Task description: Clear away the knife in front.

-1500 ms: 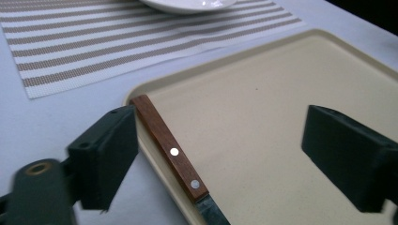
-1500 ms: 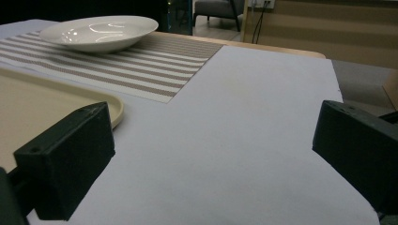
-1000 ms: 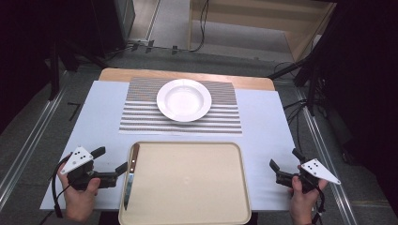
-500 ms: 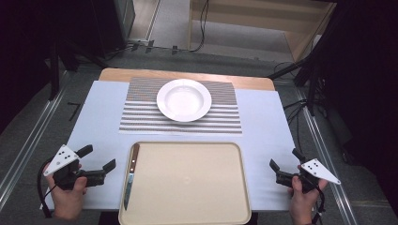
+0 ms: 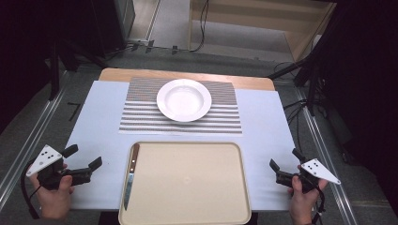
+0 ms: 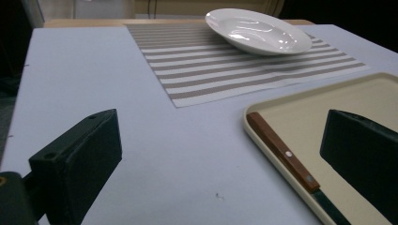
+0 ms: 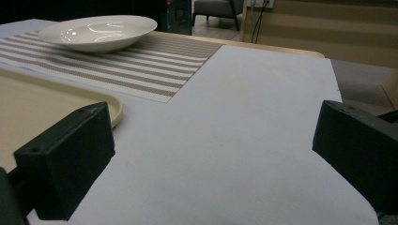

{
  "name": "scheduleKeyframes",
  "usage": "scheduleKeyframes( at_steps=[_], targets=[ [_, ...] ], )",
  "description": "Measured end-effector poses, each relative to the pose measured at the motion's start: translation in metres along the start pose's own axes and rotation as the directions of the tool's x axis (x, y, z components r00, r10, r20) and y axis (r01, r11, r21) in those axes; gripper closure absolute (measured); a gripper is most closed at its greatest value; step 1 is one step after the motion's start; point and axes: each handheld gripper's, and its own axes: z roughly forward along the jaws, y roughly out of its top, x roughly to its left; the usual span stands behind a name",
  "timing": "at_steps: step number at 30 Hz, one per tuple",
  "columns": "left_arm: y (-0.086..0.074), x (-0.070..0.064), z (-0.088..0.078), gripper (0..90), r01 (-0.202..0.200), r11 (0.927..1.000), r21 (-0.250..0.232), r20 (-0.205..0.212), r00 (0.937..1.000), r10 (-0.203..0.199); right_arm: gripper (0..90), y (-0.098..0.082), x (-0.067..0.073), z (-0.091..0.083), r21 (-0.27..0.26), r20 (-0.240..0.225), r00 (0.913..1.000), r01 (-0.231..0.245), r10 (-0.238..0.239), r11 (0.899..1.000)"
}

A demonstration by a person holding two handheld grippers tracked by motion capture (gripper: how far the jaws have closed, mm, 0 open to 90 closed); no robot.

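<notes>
Left gripper [image 5: 84,164], fingers released and empty, now drawn leftward away from the knife [image 5: 130,174] on the near tray [image 5: 197,187]; right gripper [image 5: 285,169] likewise released, suggesting no grasp begun.

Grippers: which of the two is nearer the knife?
The left gripper, beside the tray's left edge where the knife lies; the right gripper sits across the tray.

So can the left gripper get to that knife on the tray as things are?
Probably yes. The left gripper is open and beside the tray, and the knife lies along the tray's near-left edge with bare table between them.
</notes>
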Motion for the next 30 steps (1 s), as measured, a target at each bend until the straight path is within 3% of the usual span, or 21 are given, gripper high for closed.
scheduleKeyframes(
  at_steps=[17,25,29,30],
  targets=[
    [-0.013,0.031,-0.002,0.0,0.021,0.9997,-0.016,-0.045,0.9988,-0.021,0.0,0.000,0.000,0.000,-0.001,0.001,1.0000,0.003,-0.003,1.000],
    [-0.017,0.032,0.002,0.0,0.011,0.9999,-0.011,-0.040,0.9991,-0.011,0.0,0.000,0.000,0.000,0.000,0.003,1.0000,0.003,-0.003,1.000],
    [-0.022,0.034,0.004,0.0,0.039,0.9991,-0.017,-0.026,0.9989,-0.040,0.0,0.000,0.000,0.000,-0.001,0.002,1.0000,0.003,-0.003,1.000],
    [-0.023,0.033,0.003,0.0,0.025,0.9995,-0.018,-0.026,0.9994,-0.025,0.0,0.000,0.000,0.000,0.001,0.001,1.0000,0.000,0.000,1.000]
  ],
)
